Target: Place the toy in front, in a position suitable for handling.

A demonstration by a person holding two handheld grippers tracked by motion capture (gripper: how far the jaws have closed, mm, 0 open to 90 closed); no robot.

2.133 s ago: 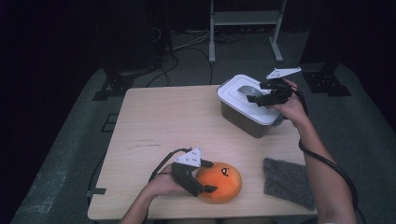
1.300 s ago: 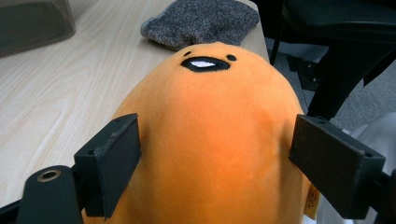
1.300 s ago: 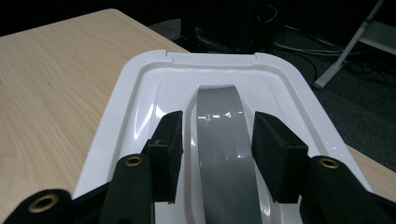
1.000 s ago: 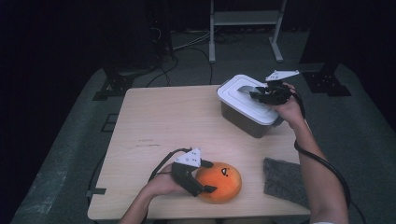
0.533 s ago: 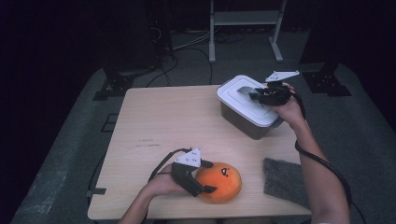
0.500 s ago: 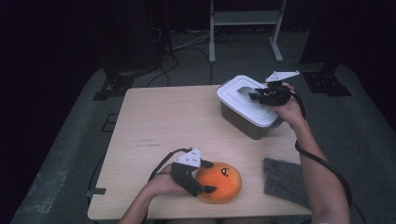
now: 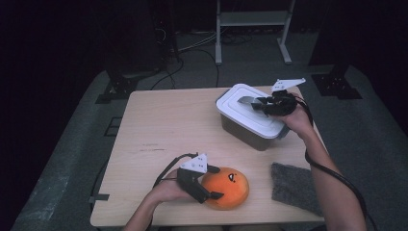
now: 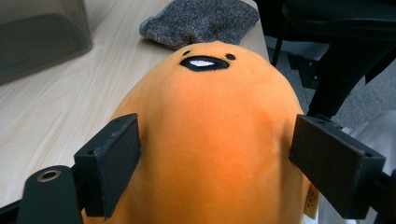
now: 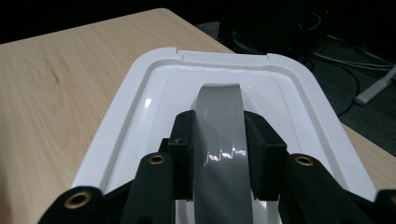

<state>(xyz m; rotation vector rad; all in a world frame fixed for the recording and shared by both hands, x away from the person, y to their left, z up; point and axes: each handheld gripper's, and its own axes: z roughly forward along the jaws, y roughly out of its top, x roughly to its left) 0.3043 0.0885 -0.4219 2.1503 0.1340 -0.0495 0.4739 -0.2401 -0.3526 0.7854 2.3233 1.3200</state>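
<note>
The right gripper [image 7: 262, 102] is closed on the grey handle [image 9: 219, 140] that arches over the middle of the white lid [image 9: 140, 121]. In the right gripper view its 2 jaws press the handle's 2 edges, which looks like the grip for lifting the lid straight off. The lid sits flat on the grey bin [image 7: 248, 131], so the bin is not open yet. The bin stands at the far right of the wooden table [image 7: 163, 125].

The left gripper [image 7: 208, 188] rests at the near edge of the table with its jaws spread wide around the orange plush toy [image 7: 231, 185]. In the left gripper view 1 jaw stands on each side of the toy, touching or just beside its flanks; I cannot tell whether they press in, since the fabric shows no clear dent. My guess is that the toy is meant for the bin once the lid is off, which would explain 1 hand waiting on it while the other works the lid.

The toy is a round, soft, egg-shaped dome in smooth orange fabric, with 2 small black eyes, a black open mouth, and a small tag low on its side. A grey woolly cloth [image 7: 293, 185] lies just to its right, apart from it.
</note>
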